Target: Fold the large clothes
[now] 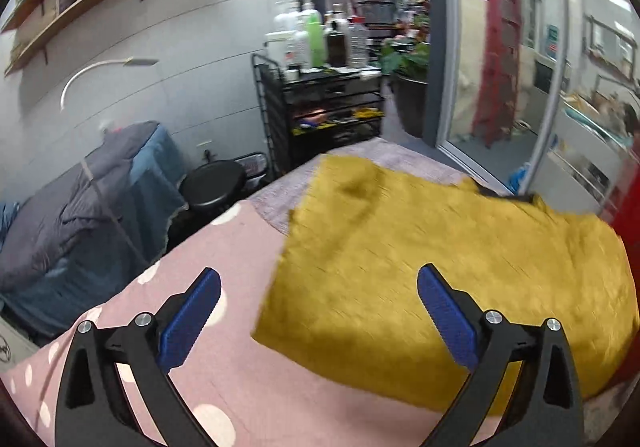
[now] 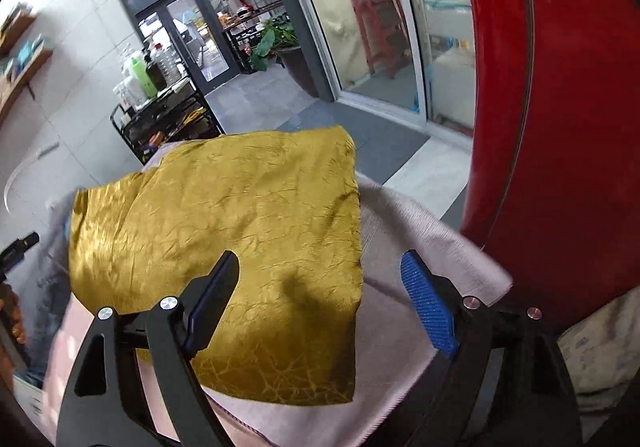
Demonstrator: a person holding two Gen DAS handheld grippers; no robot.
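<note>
The left gripper [image 1: 320,311], black with blue ribbed pads, hangs with its fingers spread wide and empty above the pink polka-dot sheet [image 1: 240,247]. The right gripper [image 2: 320,299] is likewise spread and holds nothing. Beneath both lies the crinkled mustard-yellow garment [image 2: 240,215], folded into a rough rectangle on the pinkish-grey cloth [image 2: 420,231]. Beyond, a black wire trolley [image 1: 320,107] carries white, green and dark bottles [image 1: 312,35] on top.

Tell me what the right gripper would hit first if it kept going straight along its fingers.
Most likely the mustard-yellow garment: the open right gripper points over its right edge, where it lies on the pinkish cloth. Height above it is unclear.
</note>
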